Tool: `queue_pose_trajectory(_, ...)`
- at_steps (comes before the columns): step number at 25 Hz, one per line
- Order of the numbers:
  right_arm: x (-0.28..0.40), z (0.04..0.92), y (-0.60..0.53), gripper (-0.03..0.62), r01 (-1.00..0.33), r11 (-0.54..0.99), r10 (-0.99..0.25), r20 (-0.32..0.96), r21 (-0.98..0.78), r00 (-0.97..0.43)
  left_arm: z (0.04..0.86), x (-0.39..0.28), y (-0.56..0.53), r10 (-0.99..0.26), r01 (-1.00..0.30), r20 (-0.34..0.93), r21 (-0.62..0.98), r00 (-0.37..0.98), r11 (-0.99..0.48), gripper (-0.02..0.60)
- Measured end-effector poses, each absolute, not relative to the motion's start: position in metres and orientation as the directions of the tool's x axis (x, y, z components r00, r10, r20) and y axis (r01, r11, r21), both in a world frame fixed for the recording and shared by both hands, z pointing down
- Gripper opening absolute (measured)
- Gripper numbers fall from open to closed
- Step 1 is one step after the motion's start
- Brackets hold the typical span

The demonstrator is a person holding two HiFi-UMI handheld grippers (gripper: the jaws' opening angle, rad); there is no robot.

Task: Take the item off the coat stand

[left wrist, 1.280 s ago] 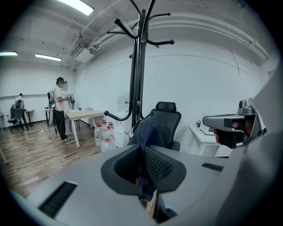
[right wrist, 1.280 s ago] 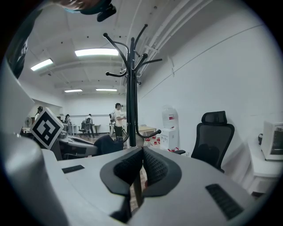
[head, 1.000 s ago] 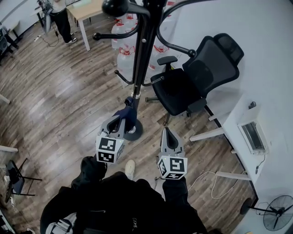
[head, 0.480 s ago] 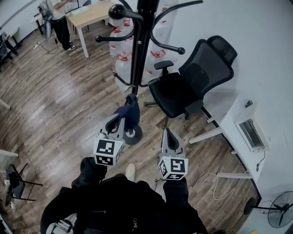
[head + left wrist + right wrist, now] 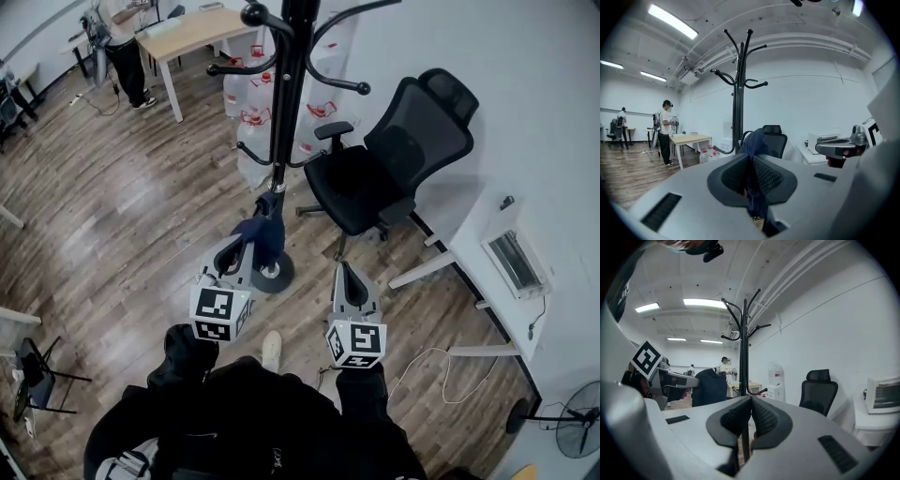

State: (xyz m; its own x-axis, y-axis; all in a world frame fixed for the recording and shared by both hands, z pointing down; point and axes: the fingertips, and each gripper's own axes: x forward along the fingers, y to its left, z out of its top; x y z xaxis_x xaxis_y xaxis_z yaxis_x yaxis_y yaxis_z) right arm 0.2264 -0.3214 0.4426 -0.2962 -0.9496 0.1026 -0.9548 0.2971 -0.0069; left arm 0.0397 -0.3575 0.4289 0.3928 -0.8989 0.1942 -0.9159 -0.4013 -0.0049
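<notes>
The black coat stand [image 5: 286,94] rises ahead of me, its round base [image 5: 273,272] on the wood floor. My left gripper [image 5: 246,246] is shut on a dark blue cloth item [image 5: 262,232], which hangs from its jaws beside the pole. In the left gripper view the cloth [image 5: 754,143] fills the gap between the pads of the left gripper [image 5: 751,161], with the stand [image 5: 737,93] behind it. My right gripper [image 5: 343,270] is shut on nothing, to the right of the base. The right gripper view shows the right gripper [image 5: 751,401], the stand [image 5: 744,348] and the held item [image 5: 708,386].
A black office chair [image 5: 394,159] stands right of the stand. Water bottles [image 5: 248,117] sit behind it, near a wooden table [image 5: 187,33] and a person [image 5: 122,37]. A white desk [image 5: 469,248] runs along the right wall, with a fan [image 5: 572,427] at the corner.
Both grippers have drawn a little back from the stand, the left one rising with the blue item still in its jaws. More of the stand's top hooks shows now.
</notes>
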Motion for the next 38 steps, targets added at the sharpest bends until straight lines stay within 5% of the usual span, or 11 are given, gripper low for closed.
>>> queue_pose_trajectory(38,0.16,0.467,-0.083,0.015,-0.967,0.252,-0.963,0.087,-0.032,-0.254,0.471,-0.021,-0.112,-0.869,-0.894,0.236,-0.003,0.435,-0.448,0.04)
